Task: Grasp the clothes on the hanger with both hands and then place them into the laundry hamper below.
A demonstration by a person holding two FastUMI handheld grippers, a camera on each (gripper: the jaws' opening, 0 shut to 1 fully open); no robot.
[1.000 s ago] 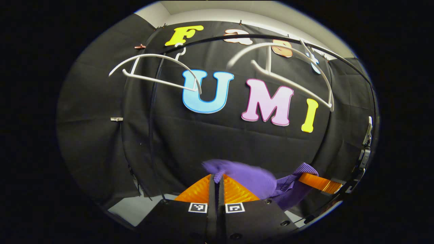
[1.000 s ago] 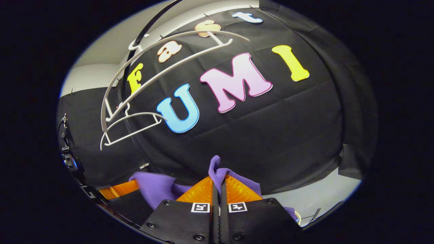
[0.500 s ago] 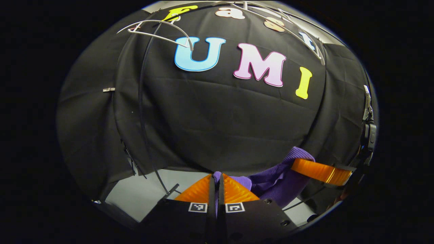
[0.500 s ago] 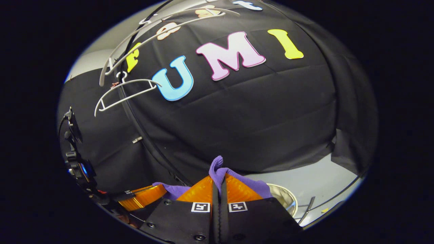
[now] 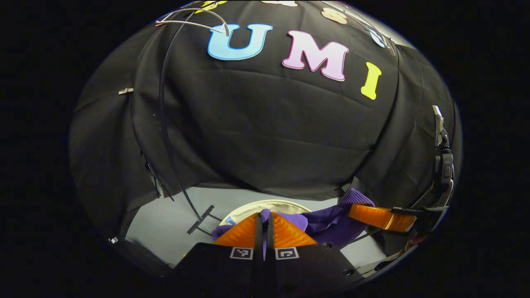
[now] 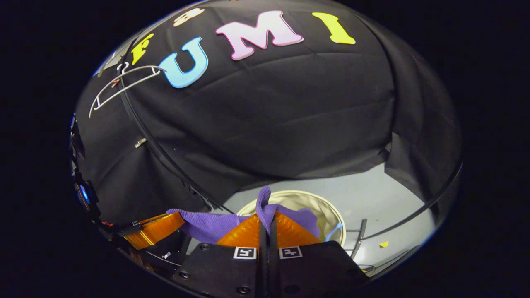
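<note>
Black cloth backs the booth above pale floor (image 5: 165,223). Left gripper view: my left tool (image 5: 265,225) pinches the ribbed purple clothes (image 5: 327,221), off the white hanger (image 5: 194,22), over the round cream hamper (image 5: 265,203).

Right gripper view: my right tool (image 6: 268,227) clamps another fold above the hamper's rim (image 6: 327,207). Next, I judge: lower and release.

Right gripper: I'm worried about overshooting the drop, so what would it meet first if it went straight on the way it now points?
Probably the laundry hamper: the right gripper, shut on the purple garment, points toward its open rim, though depth is unclear.
</note>
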